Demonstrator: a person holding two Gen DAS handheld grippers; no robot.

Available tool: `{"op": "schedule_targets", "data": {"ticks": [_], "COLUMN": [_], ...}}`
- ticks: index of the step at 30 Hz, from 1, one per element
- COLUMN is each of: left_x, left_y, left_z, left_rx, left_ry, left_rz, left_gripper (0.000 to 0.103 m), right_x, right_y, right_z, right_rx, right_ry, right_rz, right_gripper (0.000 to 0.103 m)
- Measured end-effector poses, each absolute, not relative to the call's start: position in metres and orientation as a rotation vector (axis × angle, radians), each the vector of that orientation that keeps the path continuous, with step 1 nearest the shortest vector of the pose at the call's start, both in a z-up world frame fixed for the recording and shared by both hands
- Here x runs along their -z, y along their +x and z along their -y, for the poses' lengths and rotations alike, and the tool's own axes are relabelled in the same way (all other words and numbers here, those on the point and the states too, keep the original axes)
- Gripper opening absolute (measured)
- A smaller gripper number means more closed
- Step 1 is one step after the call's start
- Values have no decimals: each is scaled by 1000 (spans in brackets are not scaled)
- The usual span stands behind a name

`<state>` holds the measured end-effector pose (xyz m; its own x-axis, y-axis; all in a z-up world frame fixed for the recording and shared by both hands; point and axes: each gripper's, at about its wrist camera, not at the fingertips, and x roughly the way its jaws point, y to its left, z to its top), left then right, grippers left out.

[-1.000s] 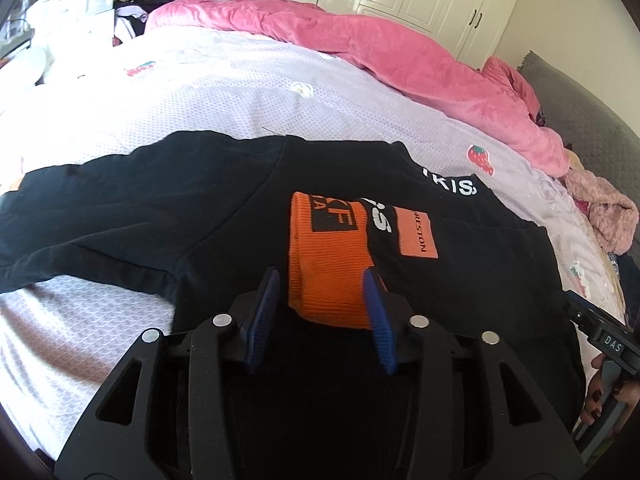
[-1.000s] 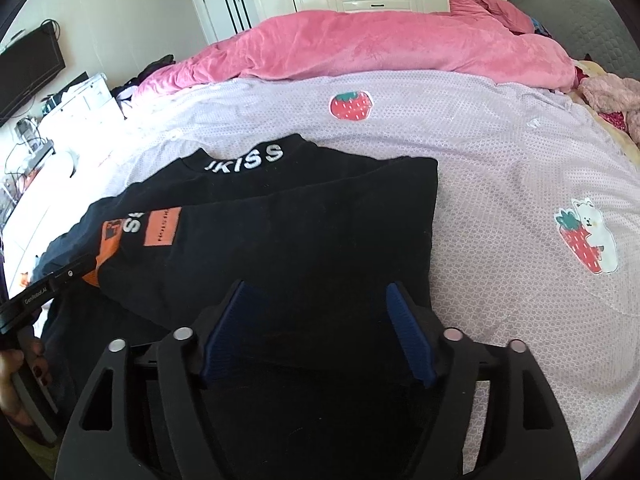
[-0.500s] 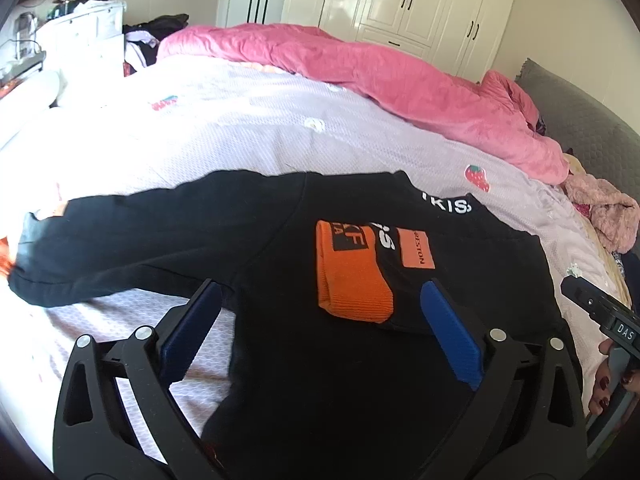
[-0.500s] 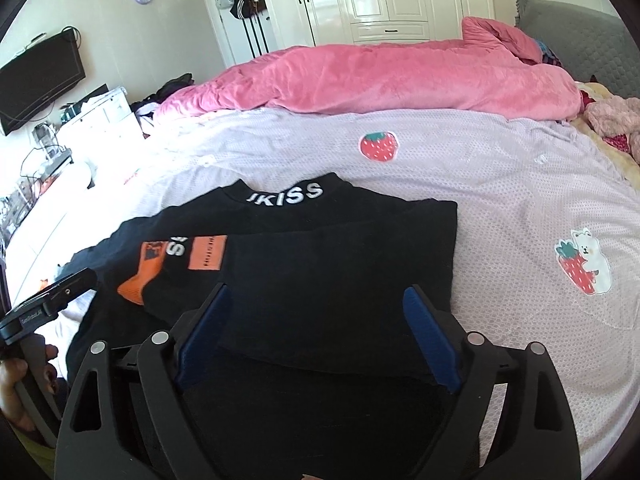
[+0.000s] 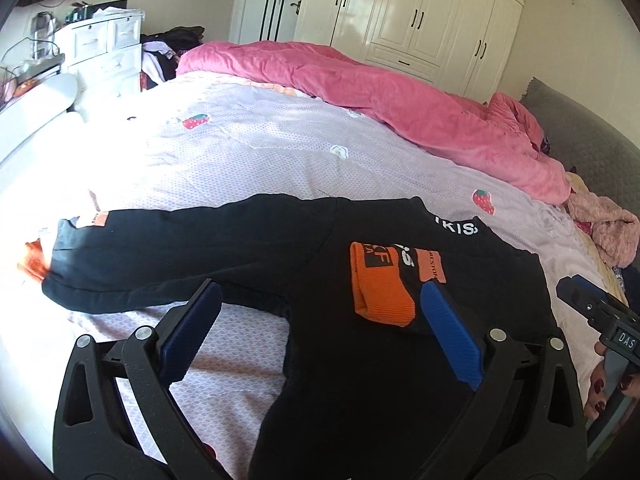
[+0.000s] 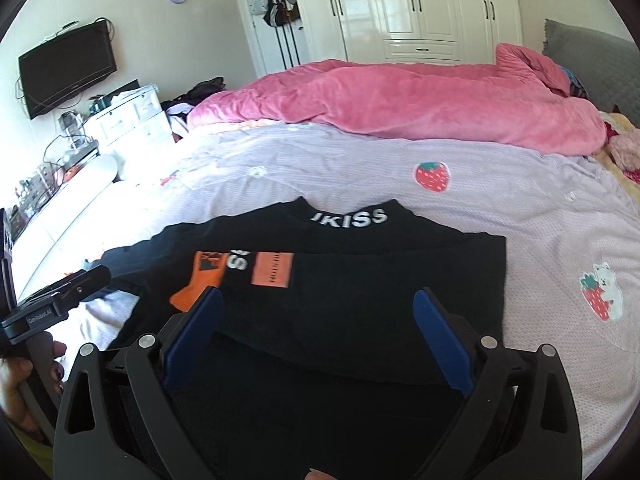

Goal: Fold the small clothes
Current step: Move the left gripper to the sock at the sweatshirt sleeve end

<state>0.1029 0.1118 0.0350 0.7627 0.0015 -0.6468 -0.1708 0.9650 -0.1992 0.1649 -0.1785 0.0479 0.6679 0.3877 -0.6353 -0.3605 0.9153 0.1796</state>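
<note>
A black sweatshirt (image 5: 360,360) with white collar lettering lies on the lilac bed sheet (image 5: 260,152). One sleeve is folded across the chest, its orange cuff (image 5: 378,284) on top; the other sleeve (image 5: 180,252) stretches out to the left. My left gripper (image 5: 320,316) hovers above the shirt's near part, open, holding nothing. In the right wrist view the same sweatshirt (image 6: 380,300) shows its folded right side and orange cuff (image 6: 200,280). My right gripper (image 6: 318,320) hangs over it with jaws still opening and nothing gripped between them.
A pink duvet (image 5: 400,104) lies bunched along the far side of the bed. White wardrobes (image 6: 420,8) stand behind it, a grey headboard (image 5: 580,136) at right. A white drawer unit (image 5: 104,48) and a wall television (image 6: 66,68) are at left.
The left gripper let go of the orange cuff and opened wide. The right gripper opened further. Both have lifted and pulled back from the sweatshirt, so more of the room shows.
</note>
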Motion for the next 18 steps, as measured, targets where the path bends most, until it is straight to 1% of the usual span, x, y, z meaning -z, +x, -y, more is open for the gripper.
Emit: {"op": "schedule_targets", "data": {"ticks": [9,18], "left_x": [-40,-37], "left_y": [88,71], "left_z": [-141,-188], "left_rx": [-166,-261], "left_ry": [-265,-315], "left_rz": [-670,-650], "left_gripper": [93,93], "right_x": [-59,-60], "right_y": [161,160], "right_z": [137,86], "right_rx": [-487,-557], "right_ry": [8,-32], "right_rz": [-715,-712], "right_gripper": [96,96]}}
